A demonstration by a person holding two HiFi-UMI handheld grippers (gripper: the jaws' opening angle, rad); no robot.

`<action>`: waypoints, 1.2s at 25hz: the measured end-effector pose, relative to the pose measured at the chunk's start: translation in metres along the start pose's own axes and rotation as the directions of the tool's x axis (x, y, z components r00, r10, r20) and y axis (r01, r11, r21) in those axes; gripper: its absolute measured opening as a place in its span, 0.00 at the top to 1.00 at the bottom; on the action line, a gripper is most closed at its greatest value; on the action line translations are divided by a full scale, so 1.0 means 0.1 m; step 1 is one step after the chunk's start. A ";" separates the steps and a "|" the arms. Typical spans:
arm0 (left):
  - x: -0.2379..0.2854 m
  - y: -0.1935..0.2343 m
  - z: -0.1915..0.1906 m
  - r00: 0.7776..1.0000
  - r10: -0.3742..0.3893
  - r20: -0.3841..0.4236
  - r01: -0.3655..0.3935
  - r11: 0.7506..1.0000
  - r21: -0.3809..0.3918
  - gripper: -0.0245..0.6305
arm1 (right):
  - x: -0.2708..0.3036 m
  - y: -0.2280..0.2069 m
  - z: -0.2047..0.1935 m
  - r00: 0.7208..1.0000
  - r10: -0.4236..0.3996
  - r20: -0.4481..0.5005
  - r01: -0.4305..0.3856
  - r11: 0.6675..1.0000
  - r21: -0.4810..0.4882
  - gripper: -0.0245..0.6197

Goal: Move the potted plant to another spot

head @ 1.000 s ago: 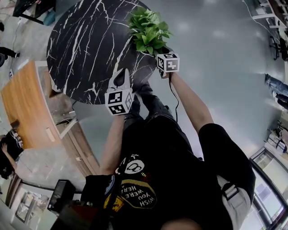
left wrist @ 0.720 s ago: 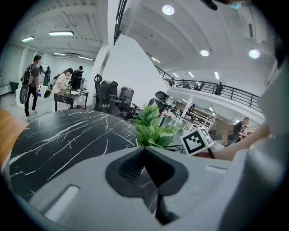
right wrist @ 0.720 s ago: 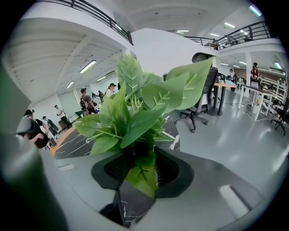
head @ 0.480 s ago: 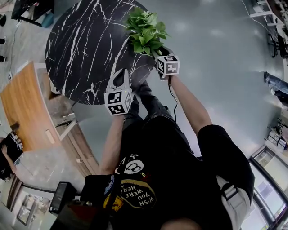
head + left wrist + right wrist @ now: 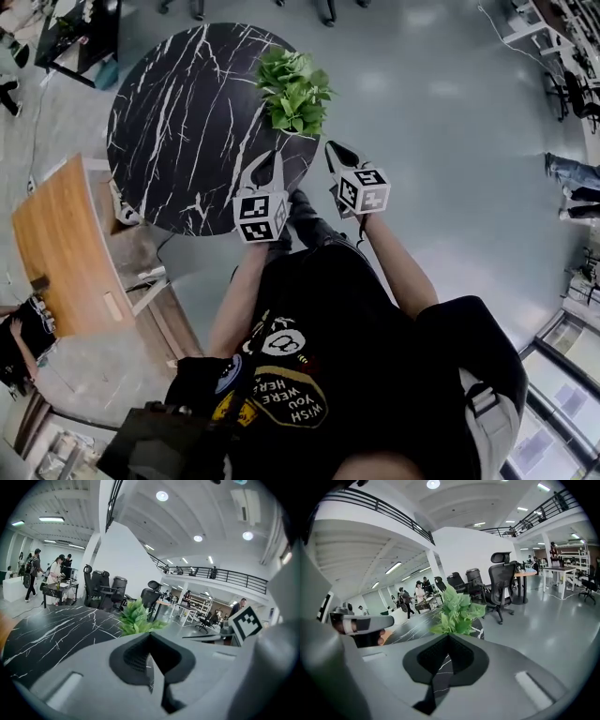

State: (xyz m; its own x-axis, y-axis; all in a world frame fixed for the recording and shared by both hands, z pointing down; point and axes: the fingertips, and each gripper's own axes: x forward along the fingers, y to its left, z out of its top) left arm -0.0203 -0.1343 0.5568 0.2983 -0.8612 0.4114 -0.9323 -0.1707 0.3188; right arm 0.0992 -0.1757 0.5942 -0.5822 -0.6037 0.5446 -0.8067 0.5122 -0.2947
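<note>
The potted plant, a bunch of green leaves with its pot hidden under them, stands near the right edge of the round black marble table. My right gripper hangs off the table's edge, short of the plant and apart from it, jaws shut on nothing. My left gripper hovers over the table's near edge, left of the plant, also shut and empty. The left gripper view shows the plant just beyond its closed jaws. In the right gripper view the plant stands ahead of my right gripper.
A wooden table stands left of the marble table. Office chairs and several people are farther back. Grey floor lies to the right. My left gripper shows at the right gripper view's left.
My right gripper has drawn back from the plant's base toward the person and risen. My left gripper has lifted slightly. The plant stays on the table.
</note>
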 end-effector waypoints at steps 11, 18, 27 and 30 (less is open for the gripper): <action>-0.19 -0.43 0.54 0.993 -0.060 0.100 0.051 0.994 0.097 0.96 | -0.48 0.45 0.53 0.988 0.019 0.153 -0.008 0.997 -0.074 0.96; -0.30 -0.41 0.53 0.993 -0.045 0.109 0.033 0.994 0.108 0.96 | -0.52 0.54 0.54 0.987 0.024 0.159 -0.008 0.995 -0.100 0.96; -0.34 -0.32 0.52 0.993 -0.006 0.114 -0.007 0.994 0.111 0.96 | -0.49 0.61 0.52 0.988 0.031 0.153 -0.012 0.992 -0.128 0.96; -0.34 -0.32 0.51 0.994 -0.006 0.113 -0.006 0.994 0.107 0.96 | -0.48 0.59 0.53 0.988 0.028 0.151 -0.008 0.991 -0.132 0.96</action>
State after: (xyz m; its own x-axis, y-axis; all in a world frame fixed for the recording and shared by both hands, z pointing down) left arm -0.0109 -0.1240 0.4894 0.2788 -0.9087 0.3106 -0.9507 -0.2154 0.2233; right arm 0.0742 -0.1485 0.5091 -0.6134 -0.6742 0.4113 -0.7815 0.5934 -0.1929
